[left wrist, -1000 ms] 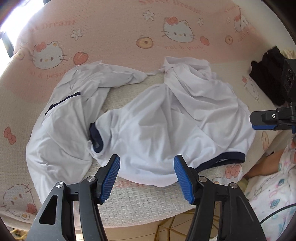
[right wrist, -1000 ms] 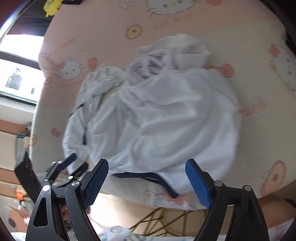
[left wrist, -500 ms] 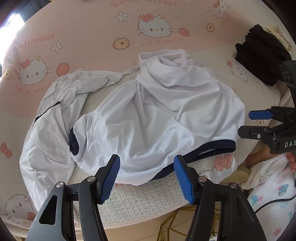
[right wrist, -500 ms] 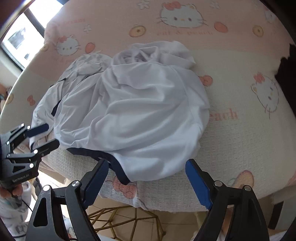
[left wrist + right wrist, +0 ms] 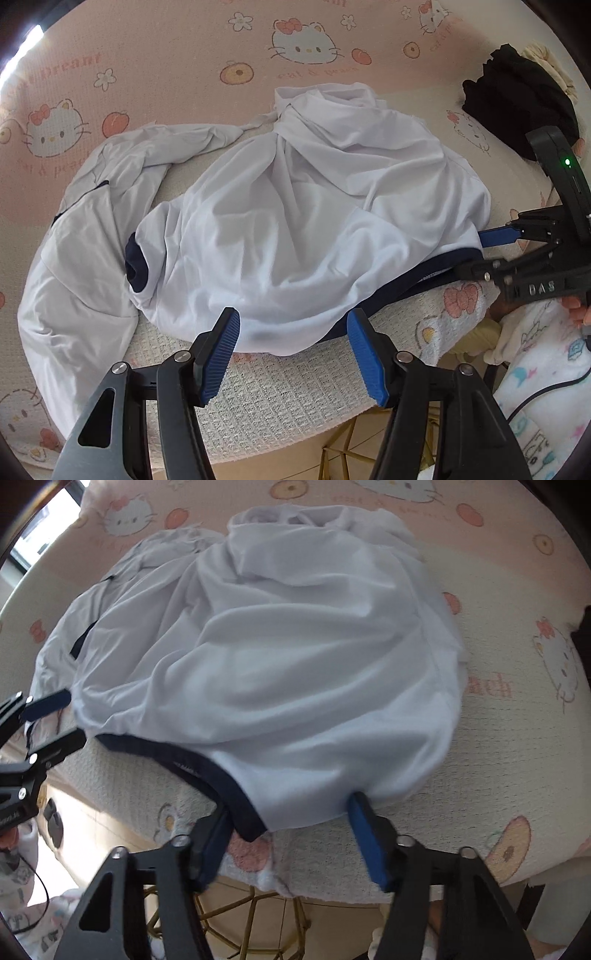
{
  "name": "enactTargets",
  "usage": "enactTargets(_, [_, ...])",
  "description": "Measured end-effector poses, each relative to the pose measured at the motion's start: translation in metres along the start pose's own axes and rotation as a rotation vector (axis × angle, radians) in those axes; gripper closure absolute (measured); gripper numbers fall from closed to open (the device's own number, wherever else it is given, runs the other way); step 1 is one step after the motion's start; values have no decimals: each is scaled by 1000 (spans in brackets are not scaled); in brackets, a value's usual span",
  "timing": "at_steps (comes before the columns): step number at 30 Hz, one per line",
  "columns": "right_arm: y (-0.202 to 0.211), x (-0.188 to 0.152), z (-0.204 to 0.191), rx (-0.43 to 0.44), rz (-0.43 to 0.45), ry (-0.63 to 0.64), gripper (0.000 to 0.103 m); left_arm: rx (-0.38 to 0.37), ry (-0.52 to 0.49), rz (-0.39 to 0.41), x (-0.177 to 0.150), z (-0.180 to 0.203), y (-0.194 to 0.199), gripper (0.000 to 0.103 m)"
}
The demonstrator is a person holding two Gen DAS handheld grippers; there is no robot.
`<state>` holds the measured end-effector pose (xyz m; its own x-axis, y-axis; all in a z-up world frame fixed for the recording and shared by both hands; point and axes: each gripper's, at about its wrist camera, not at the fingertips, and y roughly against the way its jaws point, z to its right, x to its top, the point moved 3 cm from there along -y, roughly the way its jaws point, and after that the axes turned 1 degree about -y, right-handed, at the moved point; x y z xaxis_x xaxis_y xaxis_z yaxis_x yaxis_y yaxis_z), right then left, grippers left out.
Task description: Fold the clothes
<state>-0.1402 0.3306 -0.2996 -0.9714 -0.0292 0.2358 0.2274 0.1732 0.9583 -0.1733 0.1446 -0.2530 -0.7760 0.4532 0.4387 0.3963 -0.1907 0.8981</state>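
A crumpled white garment (image 5: 295, 221) with navy hem trim (image 5: 207, 771) lies on a table under a pink cat-print blanket (image 5: 166, 55). My left gripper (image 5: 293, 334) is open, low over the garment's near edge, which reaches between its fingertips without being pinched. My right gripper (image 5: 291, 812) has its jaws closing around the garment's near corner, where the navy hem ends; its pads do not press the cloth. Each gripper also shows in the other's view, the right gripper (image 5: 480, 254) at the hem's right end and the left gripper (image 5: 48, 720) at its left end.
A black garment (image 5: 517, 99) and a cream cloth (image 5: 546, 62) lie at the far right of the table. The blanket's edge (image 5: 295, 424) hangs just below the grippers, with a gold wire frame (image 5: 258, 904) beneath. A person's patterned clothing (image 5: 535, 387) is at lower right.
Both grippers have sunk toward the garment's near hem. The right gripper's jaws have narrowed and its view has rolled, and its fingertips now reach the hem corner.
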Motion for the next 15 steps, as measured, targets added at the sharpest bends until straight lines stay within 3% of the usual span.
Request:
enactTargets(2, [2, 2, 2, -4, 15, -13, 63, -7, 2, 1, -1, 0, -1, 45])
enactTargets(9, [22, 13, 8, -9, 144, -76, 68, -5, -55, 3, 3, 15, 1, 45])
enactTargets(15, [35, 19, 10, 29, 187, -86, 82, 1, -115, 11, 17, 39, -4, 45])
